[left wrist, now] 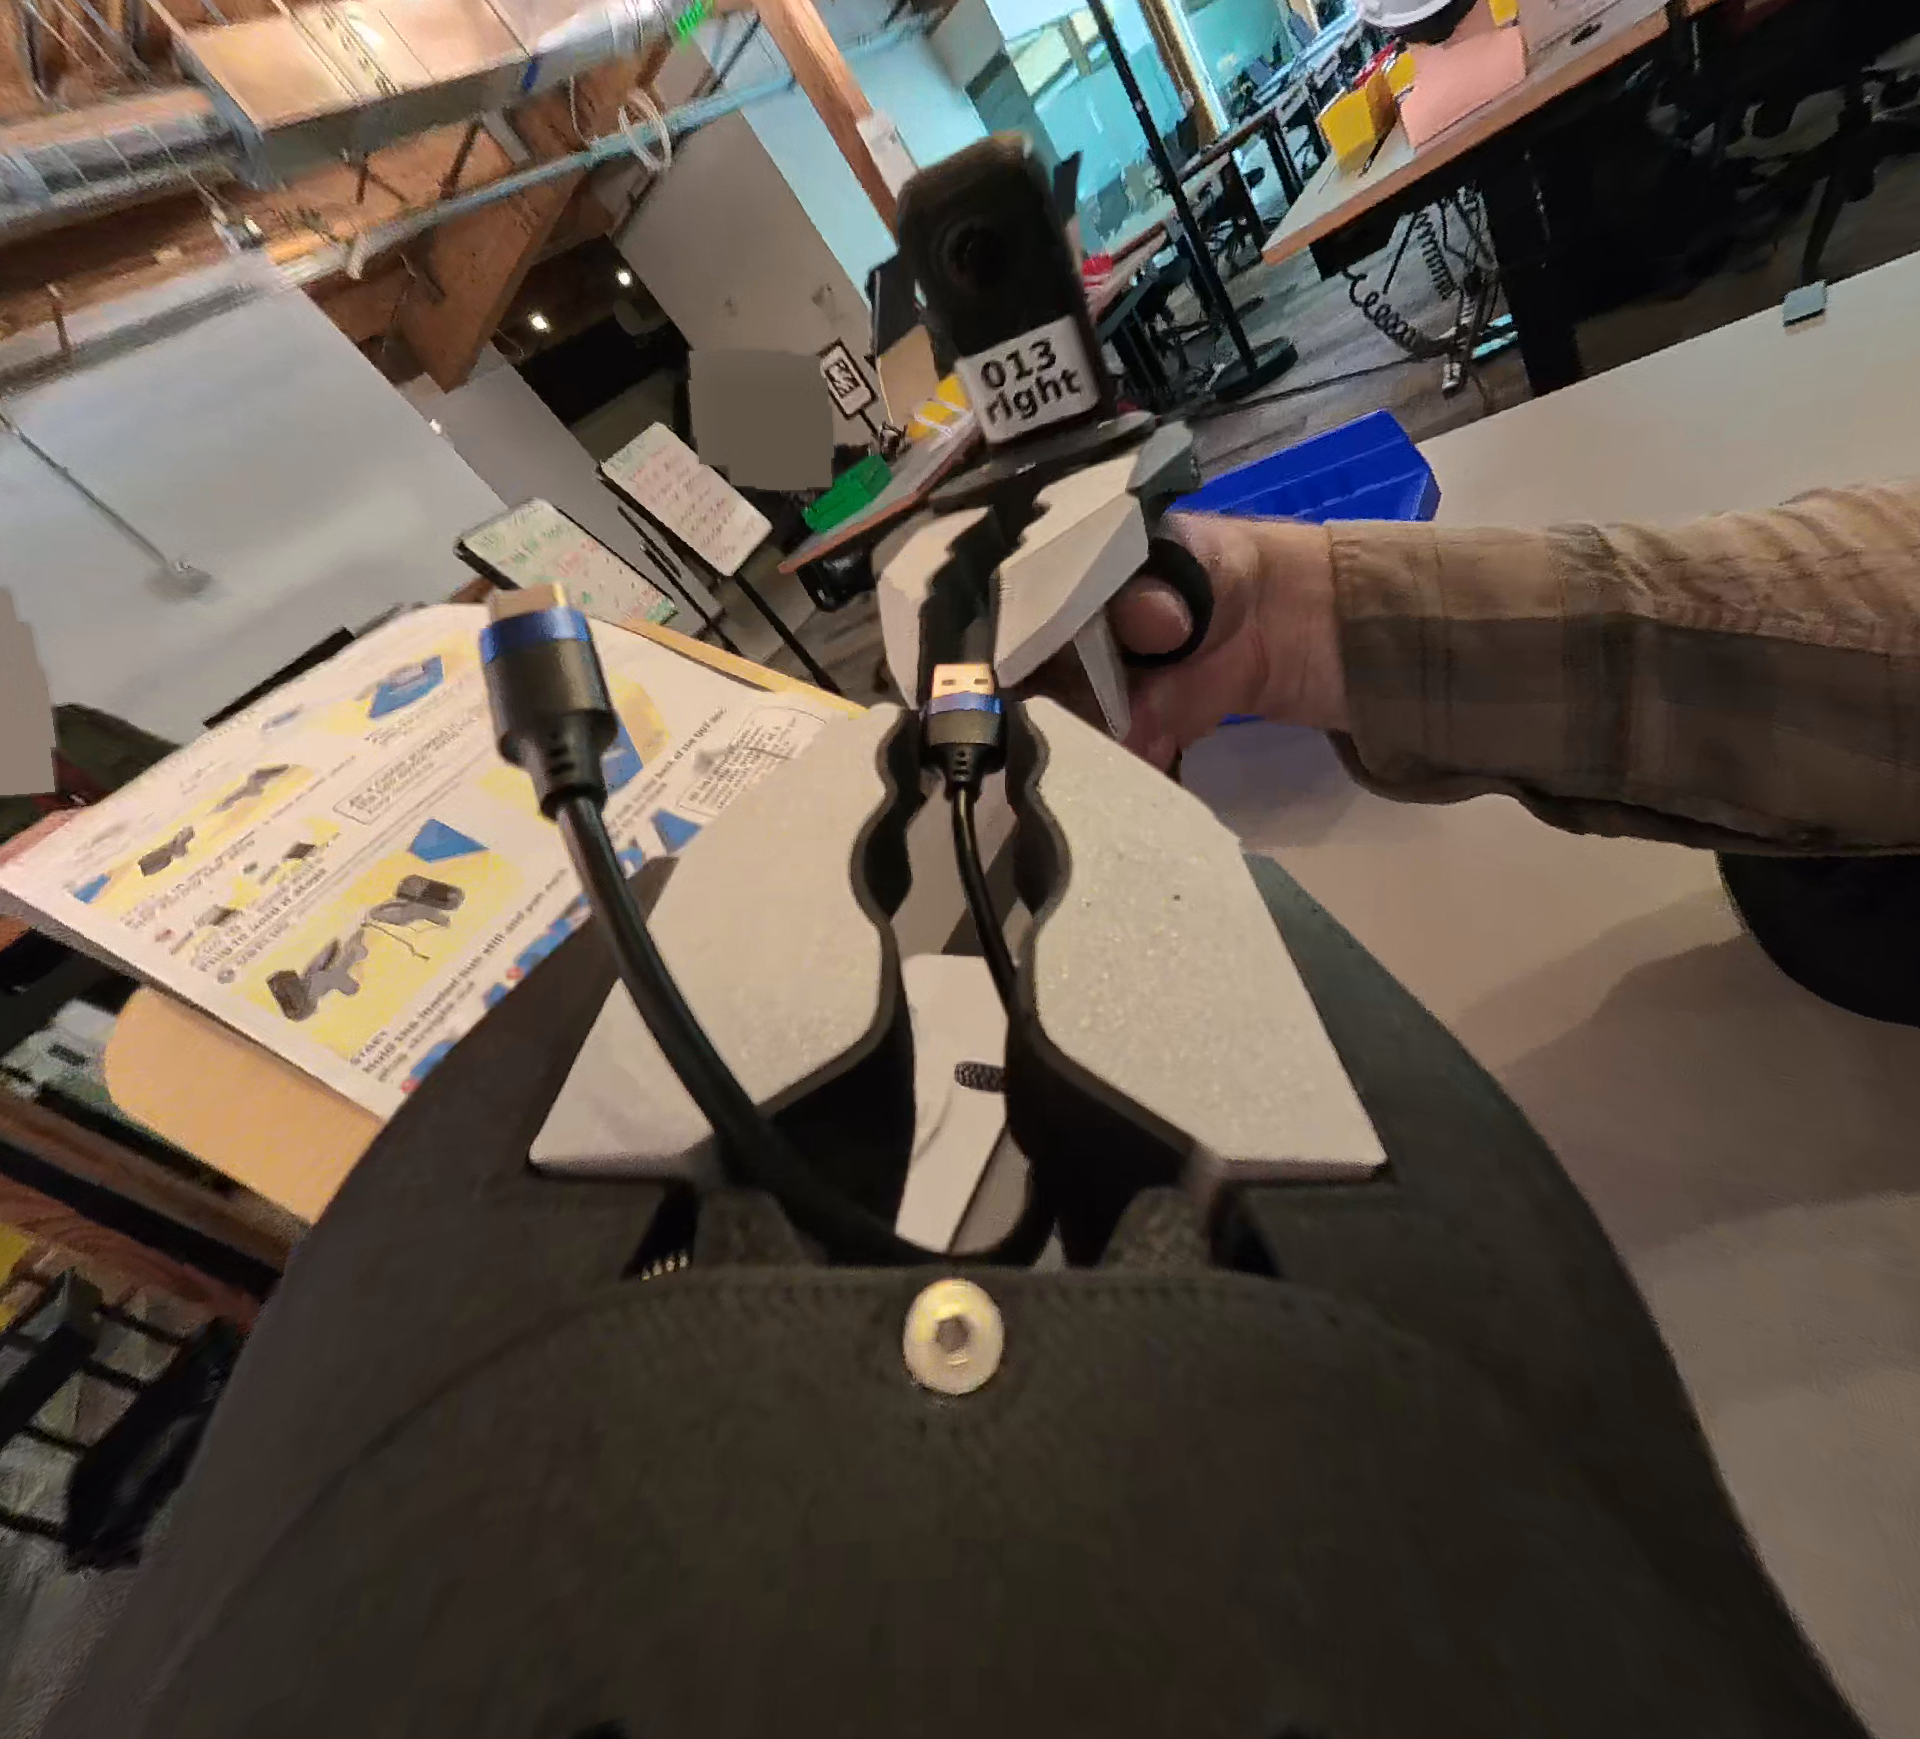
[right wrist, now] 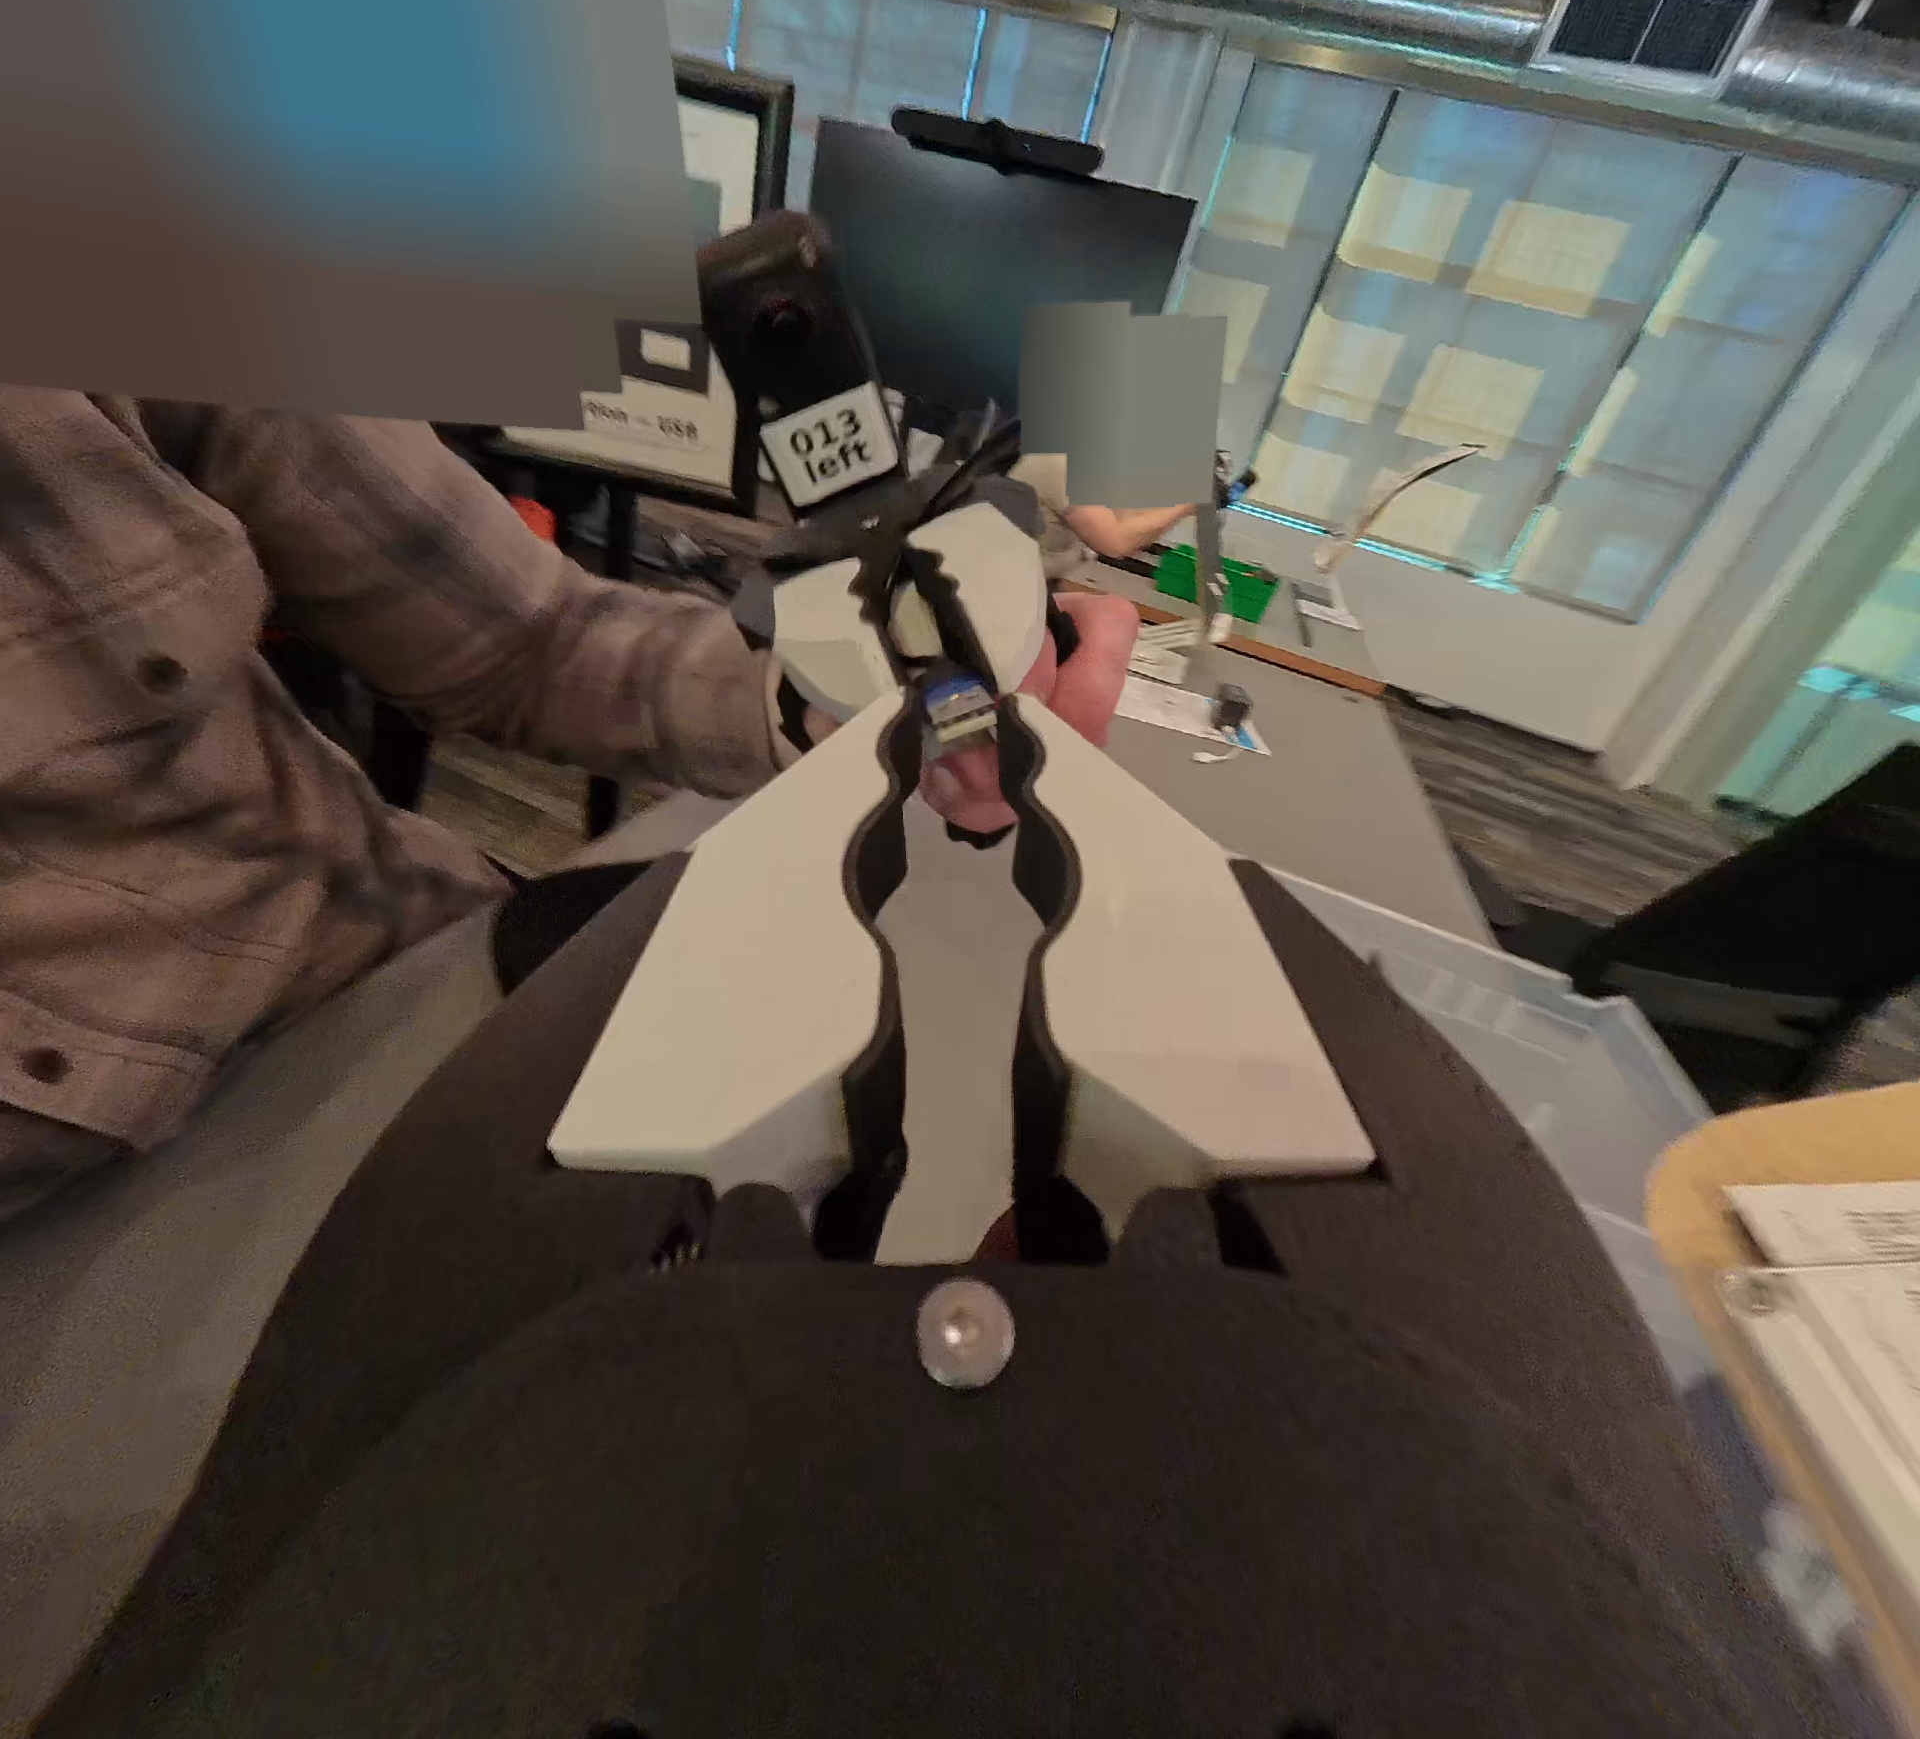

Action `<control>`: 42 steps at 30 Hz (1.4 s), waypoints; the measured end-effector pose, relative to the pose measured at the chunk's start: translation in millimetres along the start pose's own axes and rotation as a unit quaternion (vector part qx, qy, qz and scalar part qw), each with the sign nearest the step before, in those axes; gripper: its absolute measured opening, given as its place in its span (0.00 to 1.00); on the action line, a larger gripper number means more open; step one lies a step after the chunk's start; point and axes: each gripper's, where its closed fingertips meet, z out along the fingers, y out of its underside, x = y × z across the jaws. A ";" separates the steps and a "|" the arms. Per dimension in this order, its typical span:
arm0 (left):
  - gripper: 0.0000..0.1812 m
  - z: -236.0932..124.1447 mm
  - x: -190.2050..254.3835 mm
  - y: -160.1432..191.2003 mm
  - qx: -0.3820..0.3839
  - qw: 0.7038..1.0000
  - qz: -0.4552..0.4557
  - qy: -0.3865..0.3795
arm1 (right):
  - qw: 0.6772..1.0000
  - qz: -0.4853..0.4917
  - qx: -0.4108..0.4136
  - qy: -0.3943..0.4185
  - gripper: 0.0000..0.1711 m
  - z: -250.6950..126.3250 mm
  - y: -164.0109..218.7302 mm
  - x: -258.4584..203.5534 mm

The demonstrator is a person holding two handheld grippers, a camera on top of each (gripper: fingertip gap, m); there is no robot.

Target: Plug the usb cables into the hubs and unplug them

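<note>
Both wrist cameras face each other closely, tilted upward, sharing the grippers

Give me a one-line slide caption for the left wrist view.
Left gripper pinches a blue-banded USB-A plug at its fingertips, facing the right gripper; a second plug arcs up alongside.

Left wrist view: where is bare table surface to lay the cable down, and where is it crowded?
Bare white table lies right of the left gripper, this side of the plaid sleeve. Crowded: the printed sheet covers the left, and the blue bin stands behind the hand.
</note>
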 end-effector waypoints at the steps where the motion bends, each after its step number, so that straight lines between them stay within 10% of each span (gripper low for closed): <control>1: 0.09 -1.2 -1.6 -1.8 0.000 1.000 -0.018 0.006 | 0.999 -0.032 -0.012 0.018 0.09 -0.1 -0.6 0.7; 15: 0.08 -8.9 -33.8 4.1 -0.119 0.963 -0.242 -0.003 | 0.800 -0.434 -0.331 0.251 0.08 12.7 -1.0 39.5; 42: 0.09 -7.5 -53.4 -13.9 -0.090 0.964 -0.237 -0.077 | 0.780 -0.448 -0.304 0.316 0.01 23.8 -18.6 51.3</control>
